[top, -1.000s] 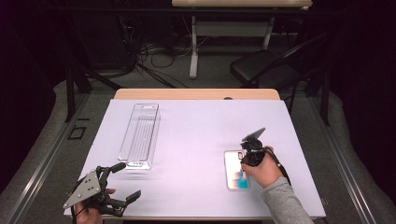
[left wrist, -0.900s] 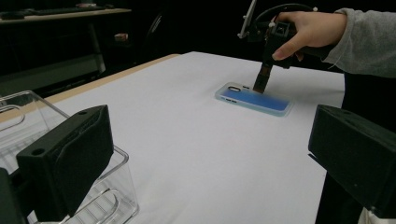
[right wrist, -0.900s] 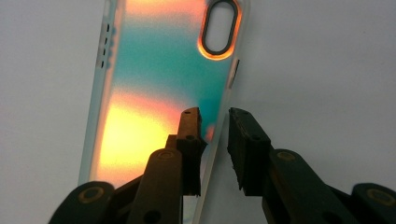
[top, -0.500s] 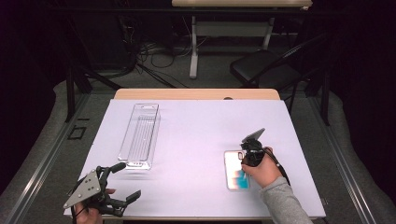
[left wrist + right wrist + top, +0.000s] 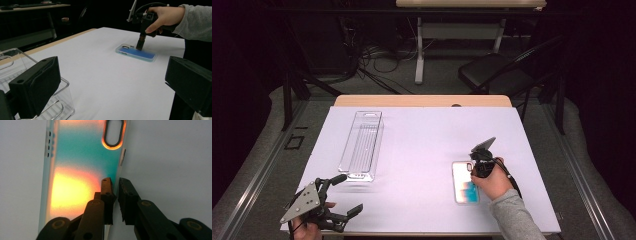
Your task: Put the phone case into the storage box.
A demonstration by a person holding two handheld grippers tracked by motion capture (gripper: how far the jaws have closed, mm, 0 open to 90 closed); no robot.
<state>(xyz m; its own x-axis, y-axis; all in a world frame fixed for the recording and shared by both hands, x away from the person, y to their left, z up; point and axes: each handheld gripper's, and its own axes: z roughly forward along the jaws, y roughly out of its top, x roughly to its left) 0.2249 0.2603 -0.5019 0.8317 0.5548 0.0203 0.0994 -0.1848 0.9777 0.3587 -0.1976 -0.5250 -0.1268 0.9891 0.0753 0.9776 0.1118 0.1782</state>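
Note:
A phone case (image 5: 463, 186) with an iridescent blue and orange back lies flat on the white table cover at the right. My right gripper (image 5: 475, 173) stands nearly upright over it, held by a hand in a grey sleeve. In the right gripper view the jaws (image 5: 115, 182) are pinched on the phone case's (image 5: 82, 165) right side wall, one jaw inside the case and one outside. The left gripper view shows that gripper's tip (image 5: 140, 46) down on the case (image 5: 147, 55). My left gripper (image 5: 348, 194) sits wide open at the front left corner, nothing between its jaws (image 5: 112, 82).
A long clear plastic tray (image 5: 353, 176) lies lengthwise at the left of the table, just beyond my left gripper, and its near corner (image 5: 62, 100) is close to the left jaw. A black chair (image 5: 492, 72) and cables lie beyond the table's far edge.

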